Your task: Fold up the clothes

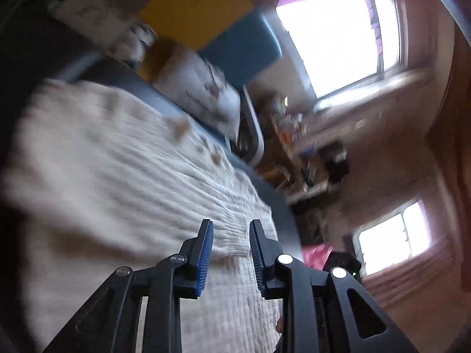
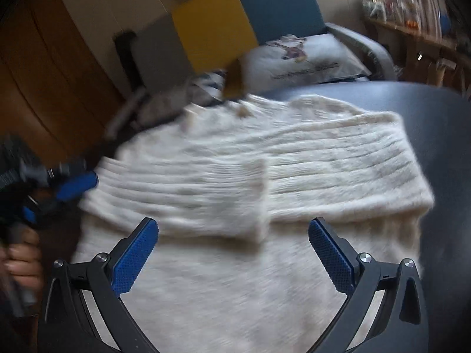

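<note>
A cream ribbed knit sweater (image 2: 235,176) lies spread on a dark round table (image 2: 441,135), with its sleeves folded across the body. My right gripper (image 2: 234,225) hovers over the sweater's near part, open wide with nothing between its blue pads. In the left wrist view the same sweater (image 1: 117,158) fills the left side, blurred. My left gripper (image 1: 231,223) stands open by a narrow gap above the sweater's edge, with no cloth pinched. In the right wrist view, a blue-padded finger (image 2: 77,183) of the left gripper shows at the sweater's left edge, with a hand (image 2: 20,261) behind it.
A white printed cushion (image 2: 300,58) lies on a blue-backed chair (image 2: 279,3) behind the table. A yellow panel (image 2: 212,26) and a wooden cupboard (image 2: 44,67) stand at the back left. Cluttered shelves (image 1: 312,153) and bright windows (image 1: 338,41) are to the right.
</note>
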A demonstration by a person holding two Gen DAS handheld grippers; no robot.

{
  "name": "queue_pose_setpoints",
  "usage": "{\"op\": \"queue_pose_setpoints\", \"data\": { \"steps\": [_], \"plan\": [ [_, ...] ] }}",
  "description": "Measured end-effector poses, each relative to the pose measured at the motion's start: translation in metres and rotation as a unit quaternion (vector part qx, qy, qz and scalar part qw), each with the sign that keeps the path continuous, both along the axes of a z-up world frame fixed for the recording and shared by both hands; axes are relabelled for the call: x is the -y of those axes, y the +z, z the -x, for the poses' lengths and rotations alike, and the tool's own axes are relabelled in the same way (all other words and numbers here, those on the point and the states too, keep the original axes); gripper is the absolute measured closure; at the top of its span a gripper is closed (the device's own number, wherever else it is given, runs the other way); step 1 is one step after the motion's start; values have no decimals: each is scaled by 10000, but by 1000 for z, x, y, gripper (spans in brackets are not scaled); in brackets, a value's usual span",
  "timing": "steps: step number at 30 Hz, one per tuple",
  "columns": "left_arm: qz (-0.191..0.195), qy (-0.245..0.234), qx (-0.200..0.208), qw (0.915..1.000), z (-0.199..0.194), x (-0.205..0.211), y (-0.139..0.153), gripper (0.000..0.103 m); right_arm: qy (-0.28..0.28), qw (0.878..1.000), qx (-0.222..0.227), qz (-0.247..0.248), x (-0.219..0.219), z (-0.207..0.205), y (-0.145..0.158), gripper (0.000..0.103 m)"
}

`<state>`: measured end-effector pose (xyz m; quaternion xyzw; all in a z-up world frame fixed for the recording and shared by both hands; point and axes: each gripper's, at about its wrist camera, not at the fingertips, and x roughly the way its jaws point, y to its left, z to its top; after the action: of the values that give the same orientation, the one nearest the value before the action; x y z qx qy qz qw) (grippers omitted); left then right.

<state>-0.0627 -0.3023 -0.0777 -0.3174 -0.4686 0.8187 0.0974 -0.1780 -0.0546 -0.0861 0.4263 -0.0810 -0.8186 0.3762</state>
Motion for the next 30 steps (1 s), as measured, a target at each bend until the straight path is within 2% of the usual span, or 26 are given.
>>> {"op": "queue_pose_setpoints", "data": {
  "steps": [2,5,7,10,13,18,19,20,21,22,26,30],
  "plan": [
    [-249,149,-50,9996,-29,21,-10,79,83,9954,441,852,-10,-5,1,0],
    [-752,647,96,9950,-80,52,-39,79,-116,9763,1170,1817,-18,1,-10,0],
    [-1046,941,185,9899,-109,67,-57,79,-450,9656,1498,2076,-22,6,-23,1],
    [-1184,1036,315,9871,-124,73,-77,79,-827,9478,1943,2390,-22,8,-46,7],
    [-1284,1069,491,9847,-132,74,-93,79,-1198,9484,1950,2194,-19,10,-54,24],
    [-1244,828,600,9870,-117,64,-101,79,-1602,9468,1873,2069,-12,15,-57,32],
    [-1240,761,580,9877,-112,61,-100,79,-1667,9486,1828,1972,-10,16,-56,40],
    [-1239,720,546,9882,-108,59,-98,79,-1703,9515,1779,1843,-7,17,-55,56],
    [-1239,680,512,9886,-103,57,-97,79,-1698,9568,1741,1593,0,18,-55,66],
    [-1239,640,478,9891,-99,55,-95,79,-1680,9616,1683,1372,5,19,-55,85],
    [-1352,538,319,9888,-81,51,-85,79,-1570,9757,1358,707,23,15,-51,93],
    [-1618,384,298,9856,-52,41,-82,79,-1159,9917,556,50,41,1,-17,93]
  ]
}}
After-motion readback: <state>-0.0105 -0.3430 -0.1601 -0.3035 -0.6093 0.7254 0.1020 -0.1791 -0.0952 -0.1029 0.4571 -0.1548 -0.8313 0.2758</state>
